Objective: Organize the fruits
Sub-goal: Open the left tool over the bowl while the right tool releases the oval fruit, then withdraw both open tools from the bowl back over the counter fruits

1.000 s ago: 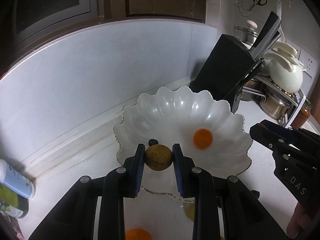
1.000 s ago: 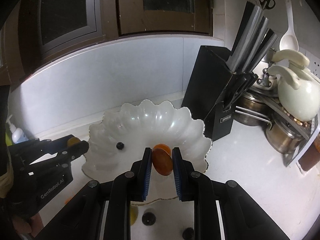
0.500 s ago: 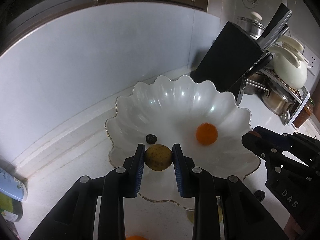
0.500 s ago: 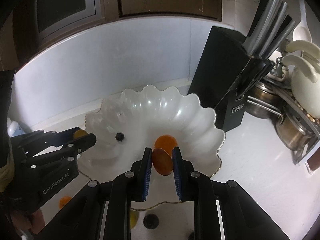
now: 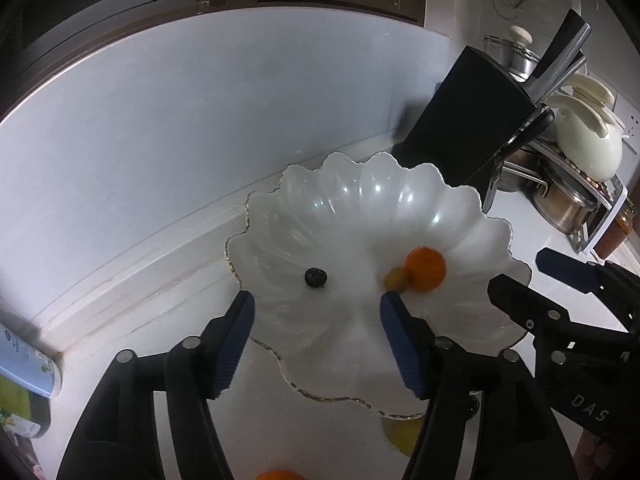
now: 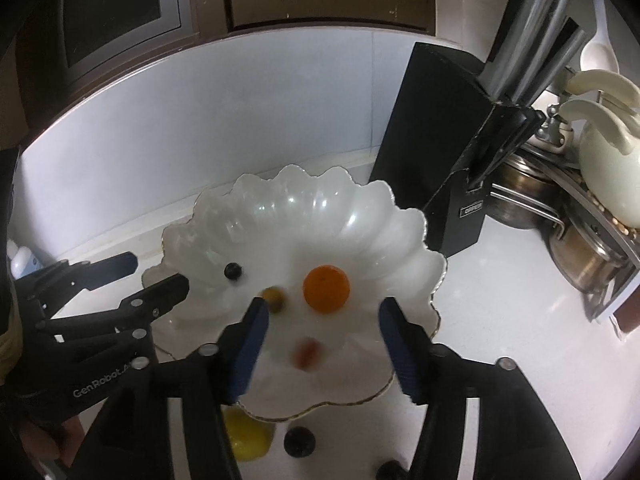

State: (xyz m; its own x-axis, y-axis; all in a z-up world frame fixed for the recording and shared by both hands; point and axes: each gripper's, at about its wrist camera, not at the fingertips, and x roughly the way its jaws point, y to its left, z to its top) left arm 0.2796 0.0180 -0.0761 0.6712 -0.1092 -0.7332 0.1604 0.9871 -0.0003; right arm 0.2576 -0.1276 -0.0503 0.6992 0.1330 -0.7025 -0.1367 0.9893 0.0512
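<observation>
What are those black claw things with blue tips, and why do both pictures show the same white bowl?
They are grippers, two-finger tongs a person holds, one per hand. Each carries a camera looking along its fingers, so you see the scalloped white bowl from the left gripper and from the right gripper. Both have just opened and hold nothing. In the bowl lie an orange, a dark berry, a yellowish fruit and a blurred reddish one. A lemon waits on the counter near a knife block.

White bowl, orange fruit, blue fingers.
</observation>
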